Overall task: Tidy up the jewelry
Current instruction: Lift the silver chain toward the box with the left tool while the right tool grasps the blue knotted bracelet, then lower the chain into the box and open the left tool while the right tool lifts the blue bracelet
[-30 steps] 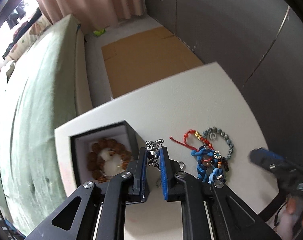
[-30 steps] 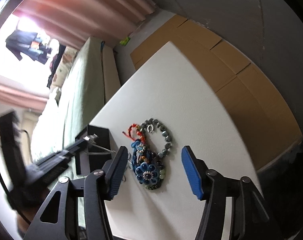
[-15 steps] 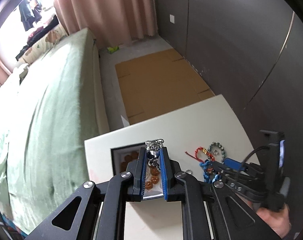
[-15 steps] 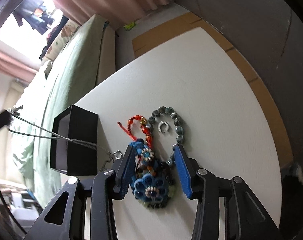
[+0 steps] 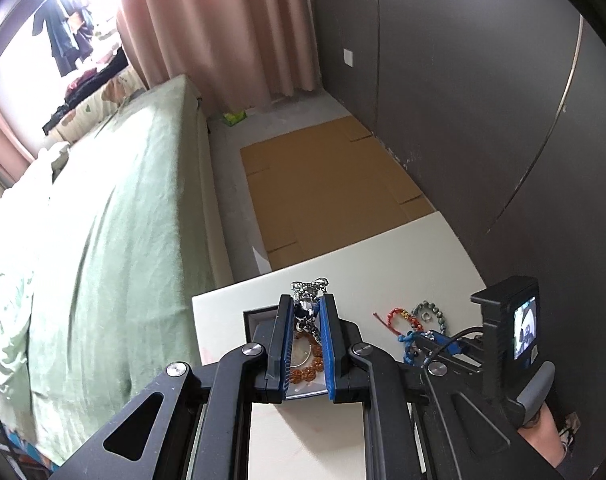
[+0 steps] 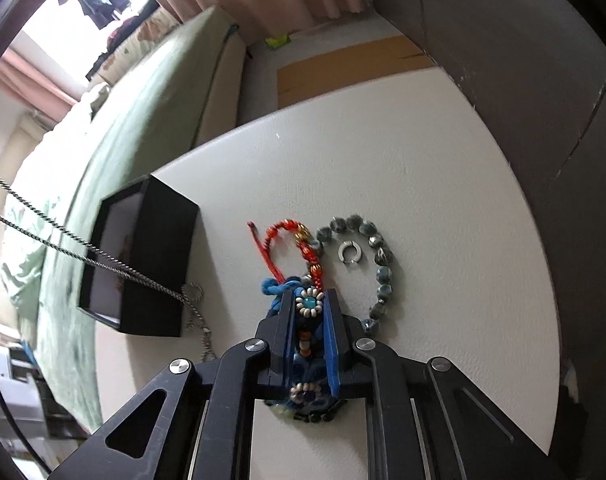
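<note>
The left gripper [image 5: 307,310], clamped on the silver chain [image 5: 308,296], had risen above the black box [image 6: 143,256]; the right gripper [image 6: 309,308] had just closed on the blue beaded bracelet [image 6: 308,305]. Boxing both seemed next.

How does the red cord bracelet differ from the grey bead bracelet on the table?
The red cord bracelet is a thin knotted cord with gold beads and a loose tail; the grey bead bracelet is a string of chunky stones. The red loop is smaller; the grey one rings a small silver ring. Both lie flat, touching, on the white table.
</note>
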Motion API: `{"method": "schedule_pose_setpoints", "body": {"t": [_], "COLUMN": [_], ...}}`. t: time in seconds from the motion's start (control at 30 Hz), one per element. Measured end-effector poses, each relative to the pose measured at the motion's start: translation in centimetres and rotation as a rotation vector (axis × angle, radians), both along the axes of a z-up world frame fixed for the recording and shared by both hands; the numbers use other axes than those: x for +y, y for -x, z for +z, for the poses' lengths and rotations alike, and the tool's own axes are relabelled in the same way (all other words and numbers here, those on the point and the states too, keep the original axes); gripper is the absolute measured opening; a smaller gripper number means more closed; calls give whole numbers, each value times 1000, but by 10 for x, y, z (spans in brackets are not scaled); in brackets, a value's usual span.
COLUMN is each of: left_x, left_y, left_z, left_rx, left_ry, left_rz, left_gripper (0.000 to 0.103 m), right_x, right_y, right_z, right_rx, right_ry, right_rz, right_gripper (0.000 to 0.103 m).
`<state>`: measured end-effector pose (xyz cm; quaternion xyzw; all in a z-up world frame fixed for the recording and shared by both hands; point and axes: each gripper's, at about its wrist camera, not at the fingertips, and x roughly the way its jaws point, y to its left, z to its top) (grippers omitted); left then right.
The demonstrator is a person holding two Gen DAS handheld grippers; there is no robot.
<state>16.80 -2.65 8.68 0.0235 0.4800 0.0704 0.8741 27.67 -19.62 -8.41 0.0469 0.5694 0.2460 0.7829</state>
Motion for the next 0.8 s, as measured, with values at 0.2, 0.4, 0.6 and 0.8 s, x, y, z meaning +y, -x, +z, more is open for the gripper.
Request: {"method": "schedule_pose_setpoints", "body": {"t": [0.2, 0.4, 0.6, 0.8], "left_x": [6, 7, 6, 7], "left_y": [11, 20, 26, 30], "left_z": [44, 79, 113, 140], "left_rx": [-86, -145, -196, -234], "left_ry": [-5, -36, -72, -96], "left_rz": [24, 29, 23, 29], "left_gripper": [13, 13, 13, 13], "right_x": [-23, -38, -41, -38], "right_y": [7, 12, 24, 27], "right_z": [24, 40, 53, 56], "right_rx": [-14, -14, -40, -50], "right_ry": [-118, -219, -256, -261], "right_rz": [-30, -46, -57, -62], "right_gripper": [14, 14, 14, 14]}}
